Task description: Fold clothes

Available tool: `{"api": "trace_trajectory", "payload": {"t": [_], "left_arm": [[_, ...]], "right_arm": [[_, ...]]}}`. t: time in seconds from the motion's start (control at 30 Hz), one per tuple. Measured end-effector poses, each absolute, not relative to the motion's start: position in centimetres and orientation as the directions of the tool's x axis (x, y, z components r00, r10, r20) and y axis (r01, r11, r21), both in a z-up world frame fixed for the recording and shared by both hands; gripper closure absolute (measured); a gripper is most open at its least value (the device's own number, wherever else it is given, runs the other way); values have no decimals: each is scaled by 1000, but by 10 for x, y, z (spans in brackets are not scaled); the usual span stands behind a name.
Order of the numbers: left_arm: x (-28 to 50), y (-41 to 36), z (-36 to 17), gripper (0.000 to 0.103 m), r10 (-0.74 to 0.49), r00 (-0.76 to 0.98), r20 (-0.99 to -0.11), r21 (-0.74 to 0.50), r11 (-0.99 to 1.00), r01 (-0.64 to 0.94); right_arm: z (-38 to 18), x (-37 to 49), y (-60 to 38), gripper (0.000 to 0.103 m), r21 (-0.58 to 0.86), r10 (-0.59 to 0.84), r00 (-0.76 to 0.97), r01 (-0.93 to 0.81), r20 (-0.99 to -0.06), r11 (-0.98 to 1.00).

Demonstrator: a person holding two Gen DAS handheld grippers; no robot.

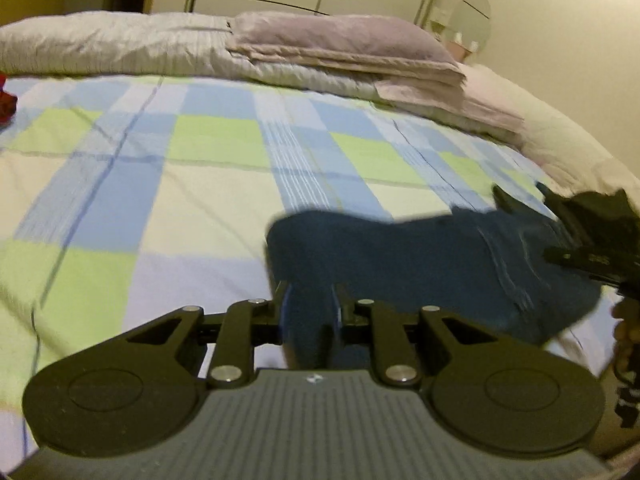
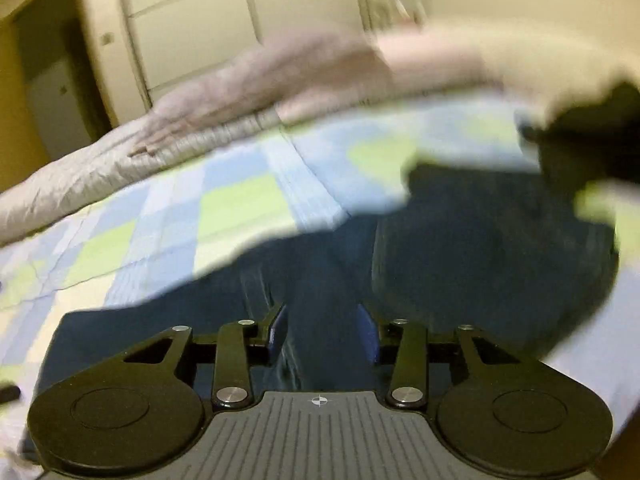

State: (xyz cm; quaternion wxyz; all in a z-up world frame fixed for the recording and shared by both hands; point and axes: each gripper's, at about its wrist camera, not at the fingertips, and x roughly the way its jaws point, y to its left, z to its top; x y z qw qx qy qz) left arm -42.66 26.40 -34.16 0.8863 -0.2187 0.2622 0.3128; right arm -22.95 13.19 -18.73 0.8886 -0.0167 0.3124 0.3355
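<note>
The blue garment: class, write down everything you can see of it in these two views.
The blue garment is dark denim-like cloth, probably jeans, with pale stitching lines. It is bunched and partly lifted, not flat, over the checked bedspread. The left tool is shut on a fold of it, and the right tool pinches another fold. Motion blur hides finer detail. A black item lies at its far end.

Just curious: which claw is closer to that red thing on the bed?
Left. The red thing lies far off to the left claw's left; the right claw sits on the left claw's other side, farther away. Both grip the blue garment.
</note>
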Motion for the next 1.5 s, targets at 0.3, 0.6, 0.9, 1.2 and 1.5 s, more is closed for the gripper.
{"api": "trace_trajectory", "payload": {"t": [0.3,0.6,0.9,1.2,1.5], "left_arm": [[-344,303,-365,89,465,611,-641,-86,747,-660],[-336,290,-391,90,522,571,-634,33,756,-654],[-386,241,-361,92,491,612,-621,-67,744,-665],[-397,202,-380,92,477,547,-688,-49,721,-691],[-400,184,-378,91,523,489,-698,-7,678,-735]], "right_arm": [[-234,-220,224,61,64,627,510,-744,-589,665],[-280,-195,236,61,-15,559,498,-755,-663,655],[-220,-238,160,62,106,644,442,-769,-625,630],[-253,-269,165,62,-29,555,440,-801,-706,598],[-254,-270,162,62,-23,547,452,-785,-705,619]]}}
